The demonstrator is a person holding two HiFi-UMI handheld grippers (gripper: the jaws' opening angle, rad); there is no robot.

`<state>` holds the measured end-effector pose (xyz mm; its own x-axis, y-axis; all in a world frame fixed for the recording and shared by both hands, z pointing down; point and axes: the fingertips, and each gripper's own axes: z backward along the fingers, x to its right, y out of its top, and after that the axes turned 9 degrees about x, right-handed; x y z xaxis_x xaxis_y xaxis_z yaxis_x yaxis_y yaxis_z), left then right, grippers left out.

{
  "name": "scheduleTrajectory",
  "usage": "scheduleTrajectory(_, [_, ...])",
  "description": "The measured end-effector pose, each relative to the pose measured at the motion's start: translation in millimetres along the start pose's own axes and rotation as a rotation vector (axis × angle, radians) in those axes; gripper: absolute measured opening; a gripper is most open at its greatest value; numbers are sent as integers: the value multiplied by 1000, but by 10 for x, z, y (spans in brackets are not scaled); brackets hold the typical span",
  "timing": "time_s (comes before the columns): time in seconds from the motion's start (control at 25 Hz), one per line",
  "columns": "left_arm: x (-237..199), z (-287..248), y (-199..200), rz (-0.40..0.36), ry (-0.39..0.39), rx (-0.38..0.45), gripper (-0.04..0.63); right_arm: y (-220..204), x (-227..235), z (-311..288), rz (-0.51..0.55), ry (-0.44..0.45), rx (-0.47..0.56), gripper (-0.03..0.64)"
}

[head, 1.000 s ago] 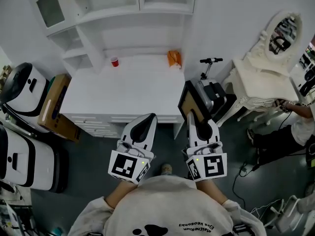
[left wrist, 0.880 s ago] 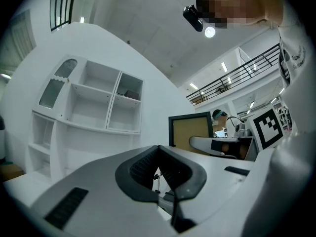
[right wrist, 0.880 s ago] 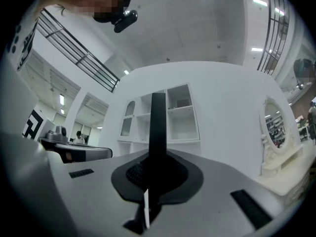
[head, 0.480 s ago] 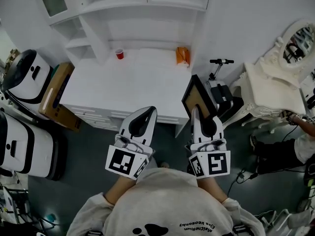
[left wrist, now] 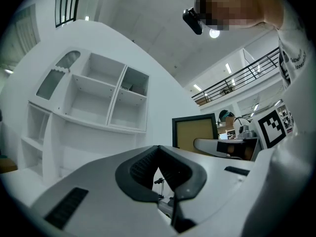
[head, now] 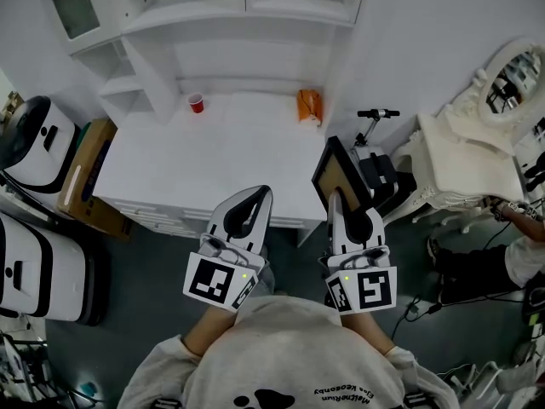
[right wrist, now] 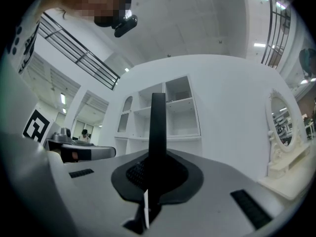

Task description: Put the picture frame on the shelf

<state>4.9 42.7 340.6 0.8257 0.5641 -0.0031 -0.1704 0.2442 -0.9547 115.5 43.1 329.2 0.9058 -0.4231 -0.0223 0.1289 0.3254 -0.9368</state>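
Head view: picture frame (head: pixel 339 170) in right gripper (head: pixel 335 196) now nearer the desk (head: pixel 213 160)

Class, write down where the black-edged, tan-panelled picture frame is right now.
Head view, right side: the black-edged picture frame stands upright, clamped in the right gripper, by the white desk's front right corner.

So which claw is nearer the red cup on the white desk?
Left. The left claw sits below-right of the red cup; the right claw, gripping the picture frame, is farther right.
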Motion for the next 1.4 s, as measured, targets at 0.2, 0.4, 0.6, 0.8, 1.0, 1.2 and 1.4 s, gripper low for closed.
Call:
scheduleTrajectory(0.2, [-262, -340, -30, -5, -27, 20, 20, -35, 111, -407, 29, -2, 27, 40])
scheduleTrajectory(0.4, [-654, -741, -53, -5, -75, 34, 20, -137, 177, -940, 48, -18, 44, 40])
scheduleTrajectory(0.6, [-1000, -1165, -30, -13, -125, 49, 20, -147, 284, -1443, 77, -39, 74, 40])
scheduleTrajectory(0.8, [-1318, -1500, -96, -8, -177, 53, 20, -253, 365, -1854, 95, -77, 84, 40])
scheduleTrajectory(1.0, [-1537, -1681, -195, 11, -217, 60, 20, -356, 375, -2069, 126, -107, 86, 40])
scheduleTrajectory(1.2, [-1643, -1850, -262, 19, -249, 68, 20, -439, 411, -2222, 163, -113, 77, 40])
scheduleTrajectory(1.4, [-1664, -2050, -102, 30, -253, 127, 20, -360, 493, -2382, 212, -104, 94, 40])
